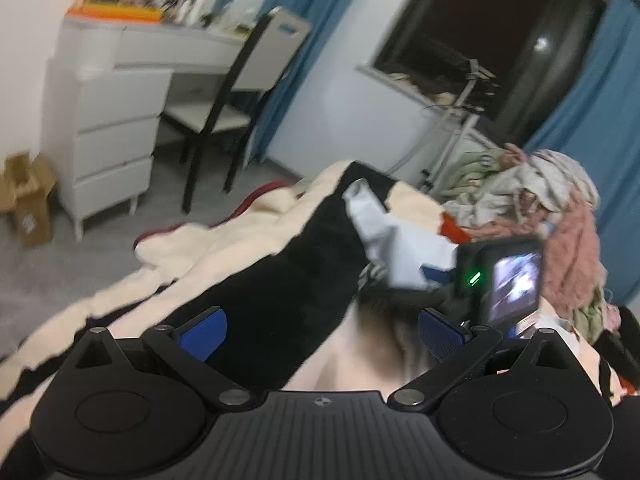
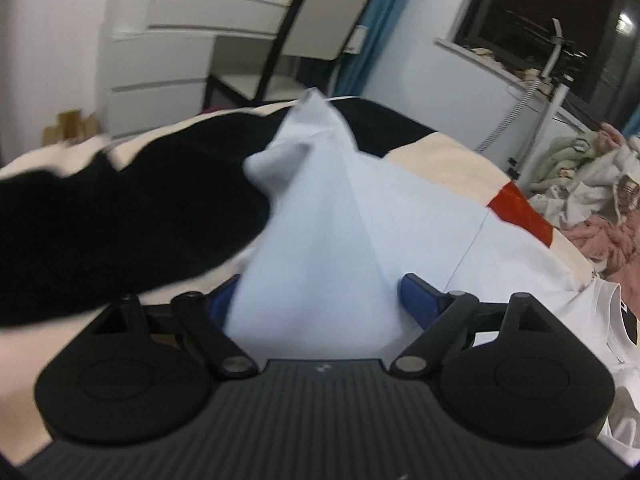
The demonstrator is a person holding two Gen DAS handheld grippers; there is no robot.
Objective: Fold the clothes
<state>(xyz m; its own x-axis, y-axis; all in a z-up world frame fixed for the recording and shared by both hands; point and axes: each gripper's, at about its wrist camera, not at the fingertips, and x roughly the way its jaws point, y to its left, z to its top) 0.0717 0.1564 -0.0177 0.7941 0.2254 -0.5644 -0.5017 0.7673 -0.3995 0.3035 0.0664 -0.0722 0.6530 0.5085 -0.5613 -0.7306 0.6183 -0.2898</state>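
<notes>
A pale blue-white shirt (image 2: 420, 220) lies on a cream blanket (image 2: 448, 164) with wide black stripes. In the right wrist view a ridge of the shirt rises between the blue pads (image 2: 420, 294) of my right gripper (image 2: 320, 296). The jaws stand wide and the left pad is half hidden by cloth. The shirt's collar (image 2: 616, 320) lies at the right edge. In the left wrist view my left gripper (image 1: 322, 332) is open over a black stripe (image 1: 288, 280), nothing between its pads. The bunched shirt (image 1: 384, 232) lies ahead, beside the right gripper's camera screen (image 1: 514, 282).
A heap of unfolded clothes (image 1: 540, 200) lies at the right end of the bed, seen as a clothes heap (image 2: 592, 168) from the right wrist too. Beyond the bed stand a black-framed chair (image 1: 236, 96), white drawers (image 1: 112, 128), a cardboard box (image 1: 28, 196) and a drying rack (image 1: 460, 120).
</notes>
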